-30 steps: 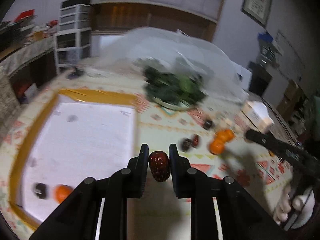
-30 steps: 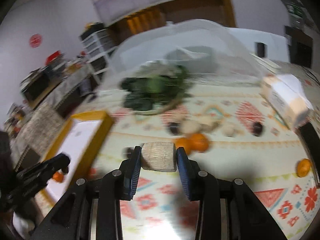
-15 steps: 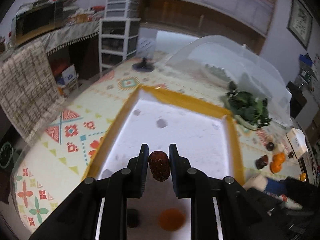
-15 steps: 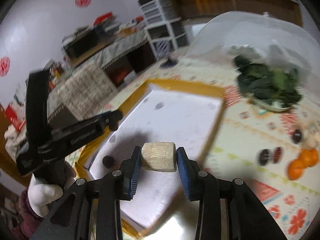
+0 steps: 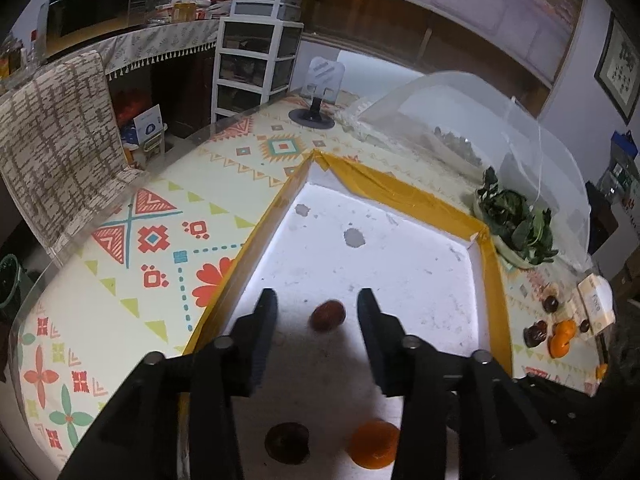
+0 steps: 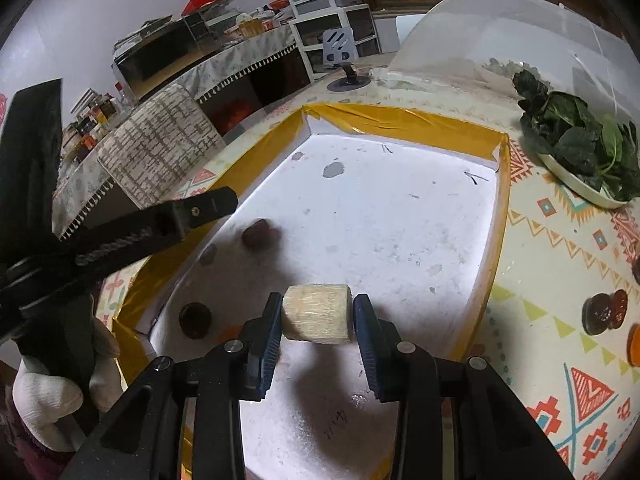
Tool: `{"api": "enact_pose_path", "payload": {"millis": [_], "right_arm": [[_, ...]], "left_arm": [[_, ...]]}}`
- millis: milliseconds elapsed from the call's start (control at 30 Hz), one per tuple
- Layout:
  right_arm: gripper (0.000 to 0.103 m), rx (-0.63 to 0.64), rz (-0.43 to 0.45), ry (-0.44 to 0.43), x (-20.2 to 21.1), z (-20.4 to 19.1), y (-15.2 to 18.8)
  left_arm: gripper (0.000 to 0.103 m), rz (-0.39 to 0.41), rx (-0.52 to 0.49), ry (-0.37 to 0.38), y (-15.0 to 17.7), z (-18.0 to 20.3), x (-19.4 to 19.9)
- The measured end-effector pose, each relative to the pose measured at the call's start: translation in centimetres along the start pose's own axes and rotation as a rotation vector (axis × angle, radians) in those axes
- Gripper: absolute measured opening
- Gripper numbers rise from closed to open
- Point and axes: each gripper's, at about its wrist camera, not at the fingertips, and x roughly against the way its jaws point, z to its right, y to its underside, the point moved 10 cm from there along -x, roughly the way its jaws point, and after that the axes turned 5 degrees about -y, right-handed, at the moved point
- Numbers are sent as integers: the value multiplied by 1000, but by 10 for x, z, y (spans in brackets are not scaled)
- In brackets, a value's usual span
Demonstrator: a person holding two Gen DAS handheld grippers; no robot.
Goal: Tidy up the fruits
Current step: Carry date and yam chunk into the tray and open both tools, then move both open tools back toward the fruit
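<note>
Right wrist view: right gripper point(image 6: 316, 316) clamps pale cylinder point(image 6: 317, 313), long axis crosswise, over tray point(image 6: 404, 124) near edge. Left gripper point(image 5: 316, 310) jaws just opened, wide; red date point(image 5: 327, 315) drops free onto tray.

Table point(image 5: 132, 280) covered with cream cloth, bright geometric pattern. White plastic drawer unit point(image 5: 260, 40) behind, against wood-panelled wall point(image 5: 400, 32). Side counter point(image 5: 152, 40) with fringed cloth, cluttered top, dark appliance point(image 5: 92, 4) on it. Chair back point(image 5: 56, 152) with woven cover at table edge. Framed picture point(image 5: 618, 68) on pale wall. Dim indoor light.
</note>
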Motion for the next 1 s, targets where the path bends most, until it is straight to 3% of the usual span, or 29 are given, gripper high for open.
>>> {"api": "enact_pose_path", "payload": {"millis": [33,100,167,333,433,700,1000], "right_arm": [[41,1,7,1,2,0,-1],[55,0,33,-4,9,-2,-4],[61,0,63,-10,20,-4,-7],[62,-12,141,-10,56,2,-10],[65,-41,183,-6,79,15,-7],[69,-176,264,116,156,109,30],[69,-372,328,303,241,248,83]], "left_arm": [[48,5,7,3,-1,0,3],[55,20,19,13,-3,2,12],[57,34,25,21,-5,5,20],[58,71,3,58,-6,29,48],[67,96,-24,91,-4,52,67],[74,98,-129,211,24,133,94],[75,-2,-284,297,74,228,72]]}}
